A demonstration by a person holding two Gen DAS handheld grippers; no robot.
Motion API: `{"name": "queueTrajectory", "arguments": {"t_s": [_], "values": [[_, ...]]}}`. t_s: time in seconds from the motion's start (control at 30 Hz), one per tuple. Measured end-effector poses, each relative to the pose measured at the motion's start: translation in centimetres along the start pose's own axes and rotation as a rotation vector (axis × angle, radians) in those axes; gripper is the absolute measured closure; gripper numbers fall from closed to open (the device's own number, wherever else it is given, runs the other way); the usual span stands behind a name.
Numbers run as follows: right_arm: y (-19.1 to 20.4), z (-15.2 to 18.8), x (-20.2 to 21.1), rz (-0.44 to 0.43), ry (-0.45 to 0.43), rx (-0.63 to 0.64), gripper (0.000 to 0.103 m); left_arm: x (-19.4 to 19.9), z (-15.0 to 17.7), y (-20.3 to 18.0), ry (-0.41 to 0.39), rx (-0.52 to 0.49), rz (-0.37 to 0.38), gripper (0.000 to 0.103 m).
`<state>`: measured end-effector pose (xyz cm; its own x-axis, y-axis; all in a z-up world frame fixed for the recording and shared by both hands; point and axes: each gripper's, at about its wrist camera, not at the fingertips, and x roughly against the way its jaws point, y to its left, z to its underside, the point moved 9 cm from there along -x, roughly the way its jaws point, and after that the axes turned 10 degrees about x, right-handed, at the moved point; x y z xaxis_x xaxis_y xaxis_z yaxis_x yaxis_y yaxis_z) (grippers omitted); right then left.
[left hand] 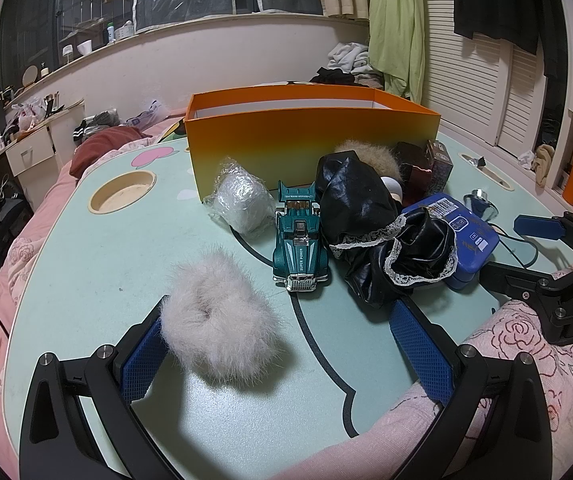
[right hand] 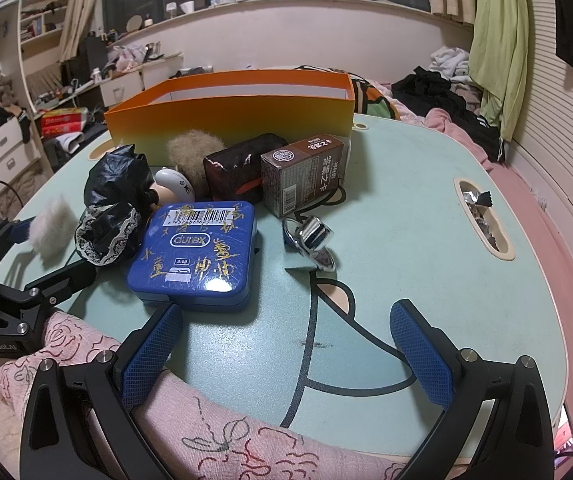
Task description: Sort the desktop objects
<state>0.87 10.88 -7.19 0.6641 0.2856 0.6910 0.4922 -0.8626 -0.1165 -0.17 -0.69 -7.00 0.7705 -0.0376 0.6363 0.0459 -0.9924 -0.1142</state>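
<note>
— Hovering over the near edge of the table (left hand: 86, 272), the left gripper (left hand: 286, 344) has its jaws wide apart; the pale fluff (left hand: 220, 320) lies against the left pad, seemingly touching it, though the fur blurs the line.

— And the right gripper (right hand: 286, 344)?

— Also spread, clamped on nothing. Its left pad sits just beside the blue tin (right hand: 196, 252), which lies flat on the table.

— What else is there?

— A green toy car (left hand: 300, 248) stands beyond the fluff, nose toward the camera. Left of it is a wrapped white bundle (left hand: 240, 200); right of it, black lace-trimmed cloth (left hand: 370, 236) overlaps the tin. A brown carton (right hand: 304, 176) and a chrome piece (right hand: 312, 242) lie further right.

— And the box?

— The orange box (left hand: 310, 136) stands open behind them all, at the far side.
</note>
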Motion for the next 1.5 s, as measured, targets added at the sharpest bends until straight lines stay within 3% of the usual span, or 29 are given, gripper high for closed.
{"name": "queueTrajectory", "arguments": {"t_s": [0.8, 1.07, 1.33, 1.5], "values": [[-0.1, 0.1, 0.1, -0.001, -0.001, 0.000, 0.000, 0.1, 0.0, 0.0, -0.003, 0.005, -0.001, 0.000], [-0.2, 0.1, 0.1, -0.001, -0.001, 0.000, 0.000, 2.3, -0.4, 0.5, -0.099, 0.058, 0.070, 0.000], [-0.2, 0.1, 0.1, -0.001, -0.001, 0.000, 0.000, 3.3, -1.1, 2.0, -0.175, 0.118, 0.039, 0.000], [-0.2, 0.1, 0.1, -0.001, -0.001, 0.000, 0.000, 3.2, -1.1, 2.5, -0.173, 0.142, 0.035, 0.004]]}}
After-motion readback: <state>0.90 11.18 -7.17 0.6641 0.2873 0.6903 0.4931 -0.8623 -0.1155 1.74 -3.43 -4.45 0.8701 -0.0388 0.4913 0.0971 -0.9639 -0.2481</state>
